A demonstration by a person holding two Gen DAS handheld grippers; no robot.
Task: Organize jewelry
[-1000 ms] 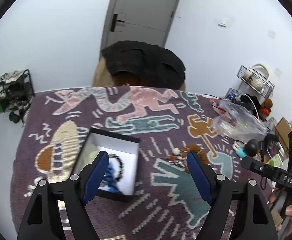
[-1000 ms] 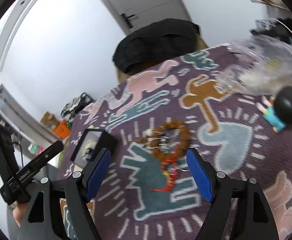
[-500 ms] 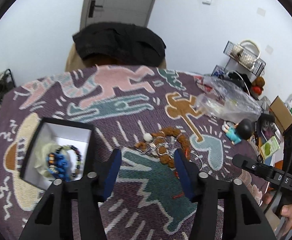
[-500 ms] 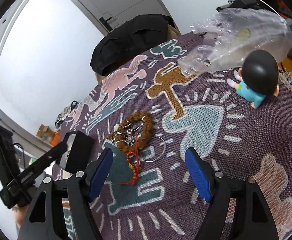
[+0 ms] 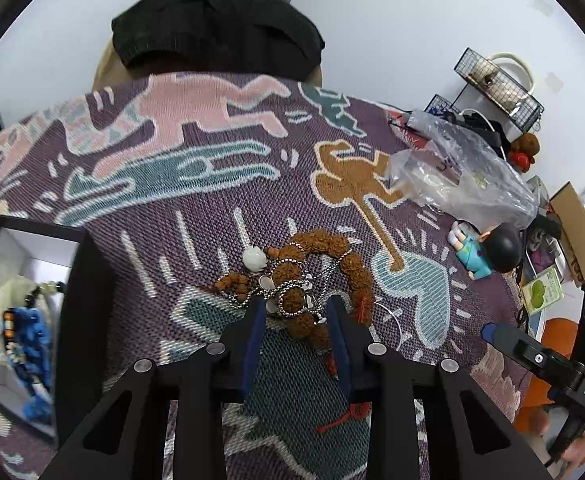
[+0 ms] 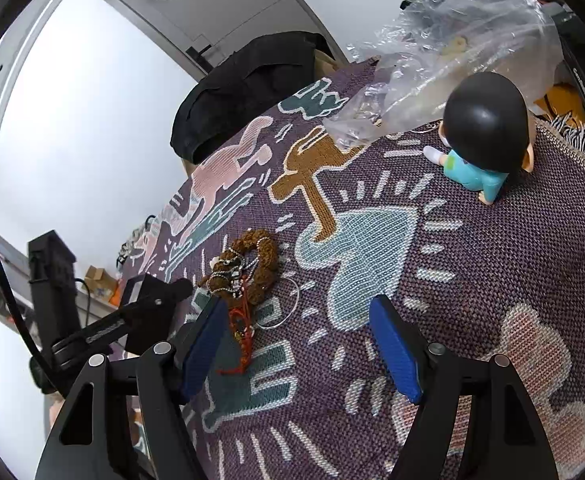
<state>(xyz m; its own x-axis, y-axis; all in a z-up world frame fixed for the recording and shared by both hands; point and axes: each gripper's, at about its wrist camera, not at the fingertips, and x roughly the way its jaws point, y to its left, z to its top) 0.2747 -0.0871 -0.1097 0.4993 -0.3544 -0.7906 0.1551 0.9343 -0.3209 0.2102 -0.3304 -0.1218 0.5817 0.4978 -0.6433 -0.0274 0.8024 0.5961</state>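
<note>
Left wrist view: the left gripper [image 5: 297,312] has dropped from the box [image 5: 72,308] at nine o'clock onto the jewelry pile [image 5: 304,280]; its narrowing jaws are closing around the chain, contact unclear.

Right wrist view: the right gripper [image 6: 298,340] stands wide, empty; the pile sits at ten o'clock, tangled.

Even, bright indoor light fills both views with only soft shadows, a small glare spot shines on the toy figure's black head [image 6: 486,114], and fisheye bending curves everything toward dark, slightly blurred round edges.
</note>
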